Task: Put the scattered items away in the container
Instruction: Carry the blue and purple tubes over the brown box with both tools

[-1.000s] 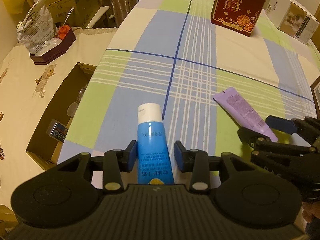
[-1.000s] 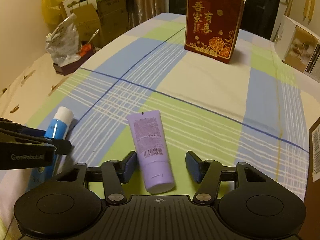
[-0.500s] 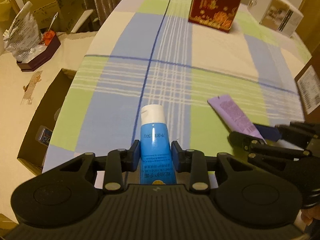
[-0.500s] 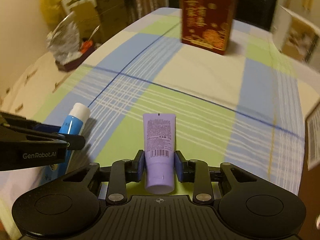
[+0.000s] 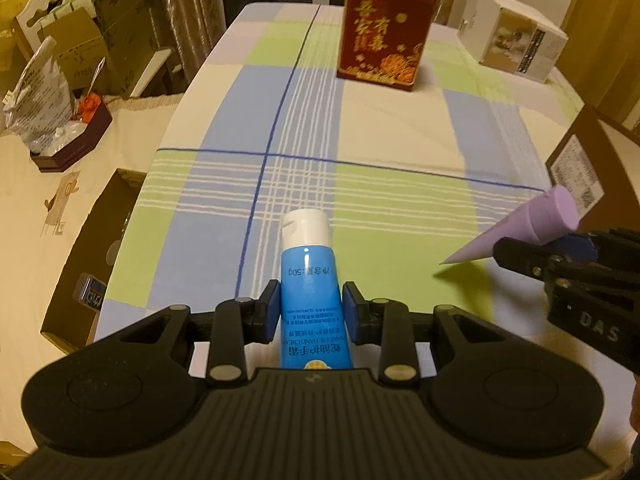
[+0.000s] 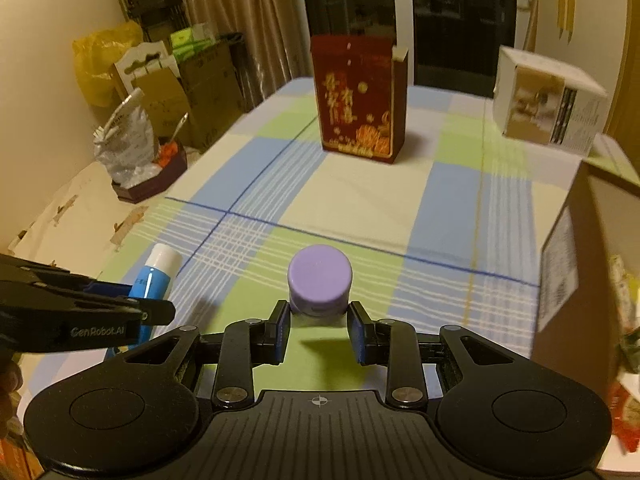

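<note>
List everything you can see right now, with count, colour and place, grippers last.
blue tube: 1, blue with white cap, between the left fingers.
purple tube: 1, lilac, lifted off the cloth, cap facing the right camera.
red box: 1, dark red and gold, upright at the far end.
white box: 1, far right corner.
cardboard box: 1, brown, right edge.
tablecloth: 1, blue, green, cream plaid.
left gripper: shut on blue tube.
right gripper: shut on purple tube.

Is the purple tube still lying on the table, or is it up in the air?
In the air. The right gripper is shut on the purple tube, and its shadow falls on the tablecloth beneath.
</note>
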`<state>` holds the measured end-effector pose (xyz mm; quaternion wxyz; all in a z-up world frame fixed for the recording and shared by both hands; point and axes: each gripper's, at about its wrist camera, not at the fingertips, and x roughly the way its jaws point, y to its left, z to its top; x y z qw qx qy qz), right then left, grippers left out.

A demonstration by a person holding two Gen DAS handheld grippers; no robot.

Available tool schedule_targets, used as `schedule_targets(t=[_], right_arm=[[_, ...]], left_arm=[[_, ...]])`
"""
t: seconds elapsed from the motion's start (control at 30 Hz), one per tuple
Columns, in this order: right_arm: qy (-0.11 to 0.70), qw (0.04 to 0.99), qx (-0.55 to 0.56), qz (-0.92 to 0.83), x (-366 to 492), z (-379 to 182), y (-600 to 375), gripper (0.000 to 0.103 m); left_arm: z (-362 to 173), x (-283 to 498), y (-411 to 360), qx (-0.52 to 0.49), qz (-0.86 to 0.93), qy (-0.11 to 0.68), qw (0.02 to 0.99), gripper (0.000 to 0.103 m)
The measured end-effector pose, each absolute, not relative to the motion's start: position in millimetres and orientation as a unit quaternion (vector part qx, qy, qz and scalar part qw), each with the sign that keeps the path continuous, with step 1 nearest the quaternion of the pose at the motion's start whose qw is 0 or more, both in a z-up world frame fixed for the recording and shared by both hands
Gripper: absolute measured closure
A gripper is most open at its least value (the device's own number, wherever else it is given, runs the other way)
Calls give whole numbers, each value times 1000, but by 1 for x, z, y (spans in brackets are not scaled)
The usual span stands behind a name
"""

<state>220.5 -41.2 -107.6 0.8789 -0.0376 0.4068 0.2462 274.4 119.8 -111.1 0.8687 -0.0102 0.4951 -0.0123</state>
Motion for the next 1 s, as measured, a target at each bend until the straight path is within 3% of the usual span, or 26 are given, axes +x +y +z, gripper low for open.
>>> schedule_targets(t=[0.4,1.0], right_arm=[[365,901,-20,233,191,-75,-89,70],[257,952,27,165,174,-13,-182,70]], left_arm=[[-94,272,87,8,-38,477,878,75],[-9,272,-21,22,-137,363,921,75]])
